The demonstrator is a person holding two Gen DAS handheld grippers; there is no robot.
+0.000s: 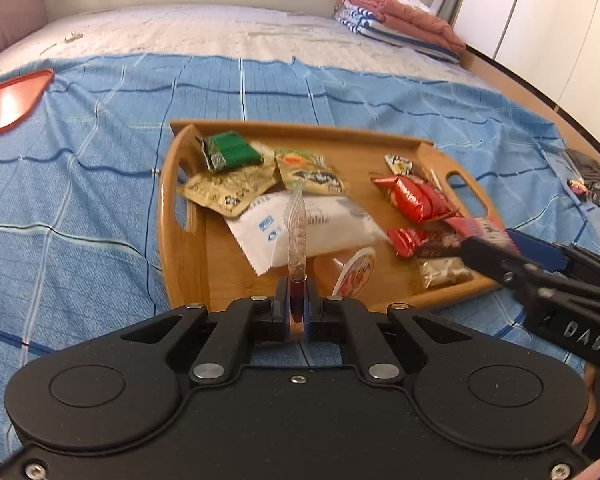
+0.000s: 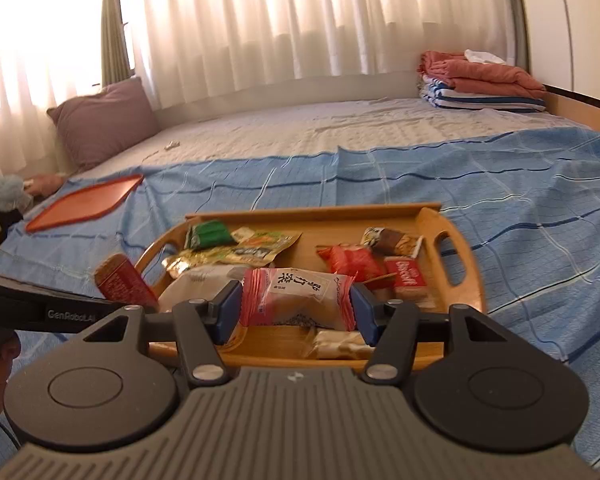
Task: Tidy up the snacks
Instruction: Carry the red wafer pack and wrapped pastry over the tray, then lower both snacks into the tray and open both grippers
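Blue checked bedspread under everything. Lower centre: left gripper pinched tight on a red snack packet, edge-on. Right gripper spread wide, clamping a pink snack pack above the wooden tray. Orange lid far left.

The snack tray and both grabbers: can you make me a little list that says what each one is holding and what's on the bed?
left hand-held gripper: shut on red snack packet, held edge-on
right hand-held gripper: shut on pink snack packet
wooden tray: on blue checked sheet, holds many snacks
on tray: green packet, white packet, red packets
elsewhere on bed: orange tray, purple pillow, folded blankets
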